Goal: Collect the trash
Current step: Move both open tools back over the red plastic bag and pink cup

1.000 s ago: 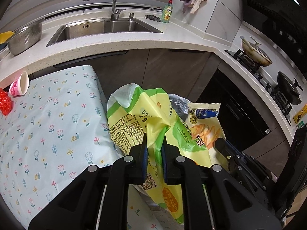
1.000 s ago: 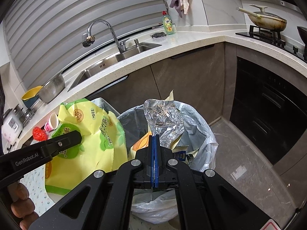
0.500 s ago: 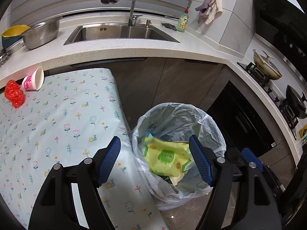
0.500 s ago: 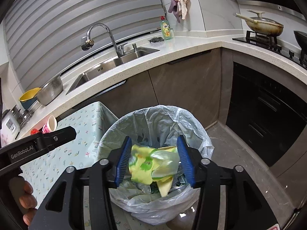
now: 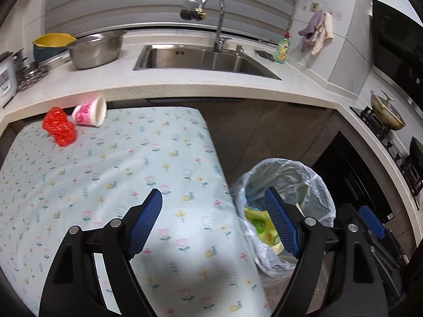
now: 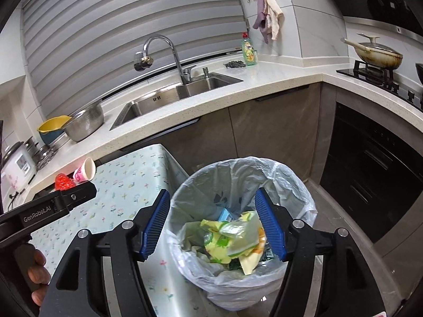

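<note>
A bin lined with a clear bag (image 6: pixel 290 185) (image 5: pixel 312 182) stands on the floor by the table's right edge. Yellow-green wrappers (image 6: pixel 232 240) (image 5: pixel 260 225) lie inside it. My right gripper (image 6: pixel 211 208) hovers over the bin, its jaws opening with nothing between the pads. My left gripper (image 5: pixel 212 206) hangs over the floral table's (image 5: pixel 105 174) right edge, its jaws opening too, nothing between them. At the table's far left corner lie a pink paper cup (image 5: pixel 90 112) (image 6: pixel 85 171) on its side and a red crumpled wrapper (image 5: pixel 59 126) (image 6: pixel 63 181).
Behind the table runs a white counter (image 5: pixel 185 84) with a sink (image 5: pixel 206 58), a steel colander (image 5: pixel 96 49) and a green soap bottle (image 5: pixel 283 50). A stove with a pan (image 6: pixel 378 52) is at the right. A person's hand (image 6: pixel 37 277) holds the left gripper's handle.
Both grippers let go of their bags, which dropped into the bin. Both sets of jaws opened wide. The left gripper swung left over the table; the right one rose a little.
</note>
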Tool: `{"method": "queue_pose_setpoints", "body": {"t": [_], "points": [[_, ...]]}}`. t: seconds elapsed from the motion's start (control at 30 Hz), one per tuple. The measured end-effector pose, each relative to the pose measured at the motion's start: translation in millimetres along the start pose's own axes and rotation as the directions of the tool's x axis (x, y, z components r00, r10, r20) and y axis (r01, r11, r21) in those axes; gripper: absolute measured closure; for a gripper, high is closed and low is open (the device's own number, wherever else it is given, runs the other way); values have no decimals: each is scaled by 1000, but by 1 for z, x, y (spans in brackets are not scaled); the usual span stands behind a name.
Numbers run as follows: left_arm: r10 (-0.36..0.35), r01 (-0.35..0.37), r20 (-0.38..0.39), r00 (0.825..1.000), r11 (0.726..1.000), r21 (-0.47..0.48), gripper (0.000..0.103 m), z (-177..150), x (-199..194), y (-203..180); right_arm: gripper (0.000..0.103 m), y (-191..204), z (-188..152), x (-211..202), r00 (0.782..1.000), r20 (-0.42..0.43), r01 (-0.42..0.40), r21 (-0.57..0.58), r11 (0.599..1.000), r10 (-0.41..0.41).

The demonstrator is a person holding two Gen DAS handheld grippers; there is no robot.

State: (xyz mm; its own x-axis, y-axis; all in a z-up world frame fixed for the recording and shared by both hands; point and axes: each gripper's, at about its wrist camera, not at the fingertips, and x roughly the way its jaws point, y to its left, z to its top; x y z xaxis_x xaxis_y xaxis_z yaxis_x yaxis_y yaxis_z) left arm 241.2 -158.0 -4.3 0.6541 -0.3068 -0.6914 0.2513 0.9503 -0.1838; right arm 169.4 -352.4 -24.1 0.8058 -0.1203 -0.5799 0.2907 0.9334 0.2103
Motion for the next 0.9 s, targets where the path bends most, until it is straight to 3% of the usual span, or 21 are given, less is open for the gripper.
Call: {"method": "queue_pose_setpoints", "body": {"t": [0.5,0.9], "points": [[99,-95,57,993,993,-69,27,9,-40,81,30,88,1,-5,997,7,-75,-101,992,76],[183,-170,80,980,975,-142,19,13,-65,150,25,161,-5,3,989,-12,-148,-165,975,148]]}}
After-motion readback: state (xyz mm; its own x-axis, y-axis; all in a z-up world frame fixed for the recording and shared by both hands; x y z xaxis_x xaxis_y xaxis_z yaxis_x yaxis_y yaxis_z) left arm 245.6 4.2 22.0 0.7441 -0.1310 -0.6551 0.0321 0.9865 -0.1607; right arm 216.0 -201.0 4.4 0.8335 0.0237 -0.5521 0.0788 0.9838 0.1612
